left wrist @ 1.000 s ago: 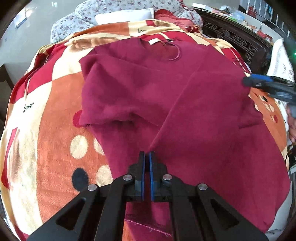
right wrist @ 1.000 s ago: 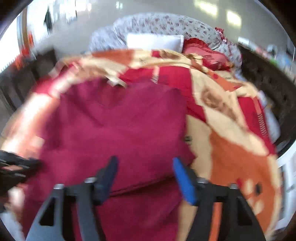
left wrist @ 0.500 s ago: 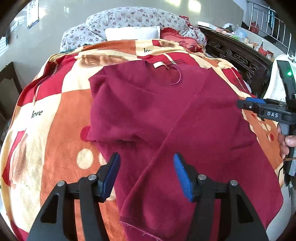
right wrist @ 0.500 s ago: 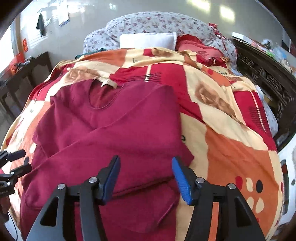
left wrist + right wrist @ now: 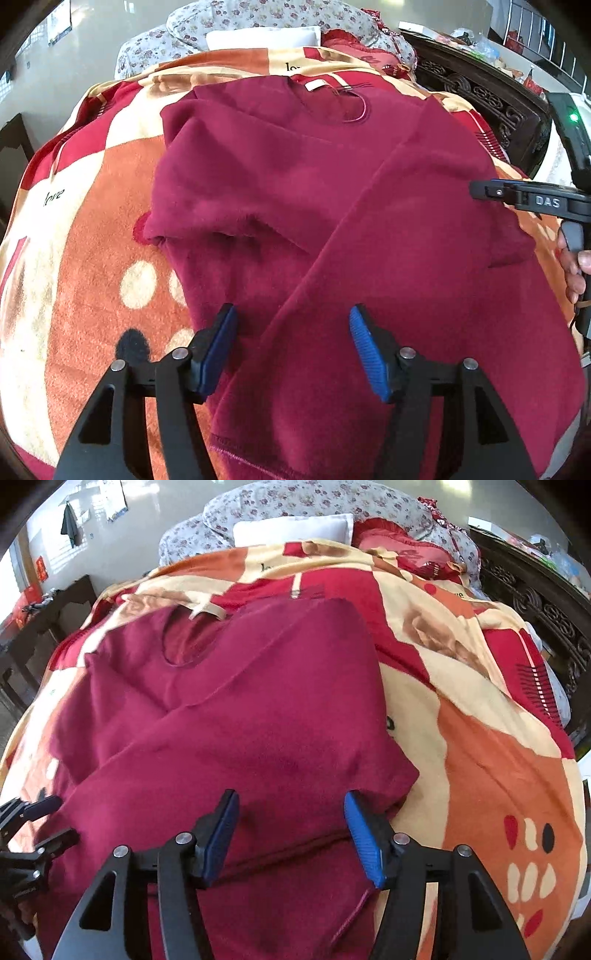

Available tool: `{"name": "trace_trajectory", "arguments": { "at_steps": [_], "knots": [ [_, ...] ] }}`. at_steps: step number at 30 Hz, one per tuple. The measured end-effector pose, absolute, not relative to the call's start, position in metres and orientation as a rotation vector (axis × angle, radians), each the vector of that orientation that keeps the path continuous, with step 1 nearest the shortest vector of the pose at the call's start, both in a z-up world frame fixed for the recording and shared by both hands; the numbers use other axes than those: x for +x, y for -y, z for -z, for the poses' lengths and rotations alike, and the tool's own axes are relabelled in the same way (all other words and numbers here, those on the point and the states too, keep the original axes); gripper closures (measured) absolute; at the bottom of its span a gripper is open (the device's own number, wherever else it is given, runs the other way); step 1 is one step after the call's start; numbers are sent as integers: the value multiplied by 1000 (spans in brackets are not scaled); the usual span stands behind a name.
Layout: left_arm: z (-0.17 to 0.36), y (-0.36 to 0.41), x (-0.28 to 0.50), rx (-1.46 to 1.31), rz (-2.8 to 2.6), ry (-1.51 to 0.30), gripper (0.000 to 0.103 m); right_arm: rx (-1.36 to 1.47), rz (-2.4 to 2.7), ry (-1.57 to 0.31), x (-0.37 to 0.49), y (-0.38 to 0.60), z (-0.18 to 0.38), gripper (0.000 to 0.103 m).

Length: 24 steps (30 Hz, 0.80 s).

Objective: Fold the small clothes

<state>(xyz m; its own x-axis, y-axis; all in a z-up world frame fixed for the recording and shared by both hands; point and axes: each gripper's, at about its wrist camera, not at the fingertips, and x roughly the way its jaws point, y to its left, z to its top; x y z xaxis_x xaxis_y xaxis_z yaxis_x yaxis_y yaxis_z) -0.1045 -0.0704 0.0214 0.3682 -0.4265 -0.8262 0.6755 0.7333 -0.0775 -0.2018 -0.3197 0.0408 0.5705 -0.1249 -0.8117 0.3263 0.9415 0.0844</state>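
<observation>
A maroon fleece top (image 5: 295,184) lies spread on the bed, neck and label (image 5: 314,85) at the far end, both sleeves folded in across the body. My left gripper (image 5: 291,317) hovers over the near hem; its jaws are opening and the cloth lies below them, not pinched. In the right wrist view the top (image 5: 240,720) fills the middle. My right gripper (image 5: 291,801) hangs over the folded sleeve's end, jaws opening, pads clear of the cloth. Each gripper also shows in the other view: the right gripper (image 5: 476,190) at the right edge, the left gripper (image 5: 61,819) at the left.
An orange, red and cream patterned blanket (image 5: 92,240) covers the bed under the top. Floral and white pillows (image 5: 258,37) lie at the head. A dark carved wooden bed frame (image 5: 480,92) runs along the right. A person's hand (image 5: 576,266) holds the right gripper's handle.
My left gripper was shut on a fold of the top and has opened, letting the cloth drop flat. The right gripper's jaws have widened slightly and its view has steadied.
</observation>
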Motion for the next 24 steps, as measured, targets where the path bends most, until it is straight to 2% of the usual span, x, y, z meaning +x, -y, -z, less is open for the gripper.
{"name": "trace_trajectory", "arguments": {
  "at_steps": [2, 9, 14, 24],
  "knots": [
    [-27, 68, -105, 288, 719, -951, 41, 241, 260, -916, -209, 319, -48, 31],
    [-43, 44, -105, 224, 702, -969, 35, 263, 242, -921, -245, 320, -61, 27],
    [-46, 14, -123, 202, 701, -991, 31, 271, 194, -956, -303, 307, -61, 21],
    [-33, -36, -175, 166, 666, -1110, 30, 401, 175, -1022, -407, 296, -31, 19]
  ]
}}
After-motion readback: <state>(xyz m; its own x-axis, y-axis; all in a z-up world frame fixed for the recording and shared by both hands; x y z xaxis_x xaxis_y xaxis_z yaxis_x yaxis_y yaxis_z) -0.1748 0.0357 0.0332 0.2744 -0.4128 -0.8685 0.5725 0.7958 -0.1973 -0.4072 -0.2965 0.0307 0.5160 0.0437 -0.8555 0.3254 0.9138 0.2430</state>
